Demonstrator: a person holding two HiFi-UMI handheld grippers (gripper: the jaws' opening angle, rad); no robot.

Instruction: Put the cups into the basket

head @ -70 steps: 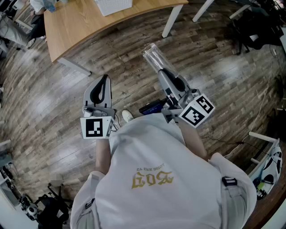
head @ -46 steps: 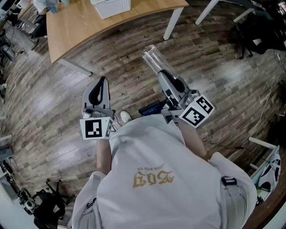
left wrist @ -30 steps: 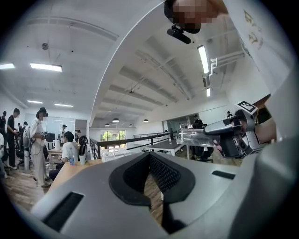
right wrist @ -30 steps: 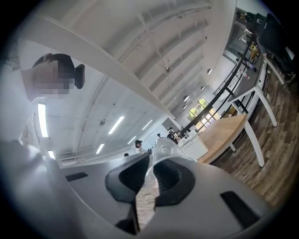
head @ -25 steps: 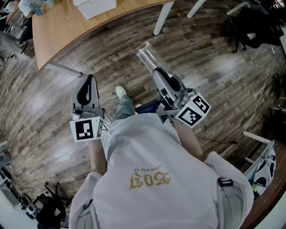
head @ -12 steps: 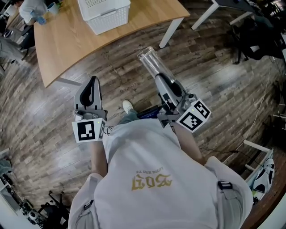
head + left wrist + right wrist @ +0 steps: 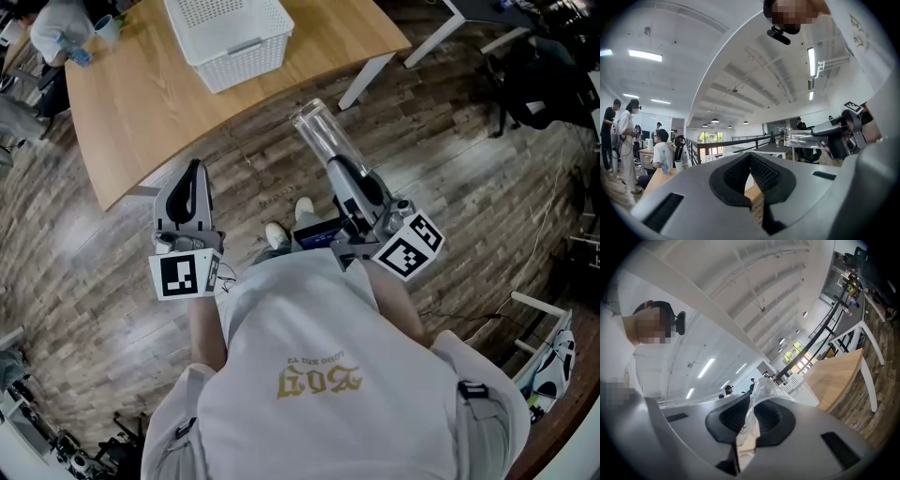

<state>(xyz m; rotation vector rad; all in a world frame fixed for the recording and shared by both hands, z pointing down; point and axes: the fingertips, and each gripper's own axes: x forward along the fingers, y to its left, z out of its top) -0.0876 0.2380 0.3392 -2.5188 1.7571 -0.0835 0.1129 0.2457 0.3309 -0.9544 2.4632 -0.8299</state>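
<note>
- Wood-plank flooring (image 7: 469, 178) fills most of the head view, in an open office with strip lights overhead.
- The right gripper (image 7: 339, 165) has its jaws closed on the wall of a clear plastic cup (image 7: 317, 129). The cup sticks out beyond the jaw tips, toward the far side.
- In the right gripper view, the thin plastic of the cup (image 7: 763, 389) is pinched flat between the dark pads (image 7: 729, 420).
- The left gripper (image 7: 194, 169) has its jaws together at the tips and carries nothing. In its own view the left gripper (image 7: 751, 156) shows only an empty loop between the pads.
- Each gripper's marker cube sits close to the person's body: the left one (image 7: 184, 275) and the right one (image 7: 409, 247).
- Both grippers hang over the floor, near the person and well apart from each other.
- A wooden table (image 7: 150, 103) stands on the far left, beyond the left gripper.
- The white basket (image 7: 246, 58) rests on that table's far part, well apart from the cup.
- A seated person (image 7: 58, 26) is at the table's far left corner.
</note>
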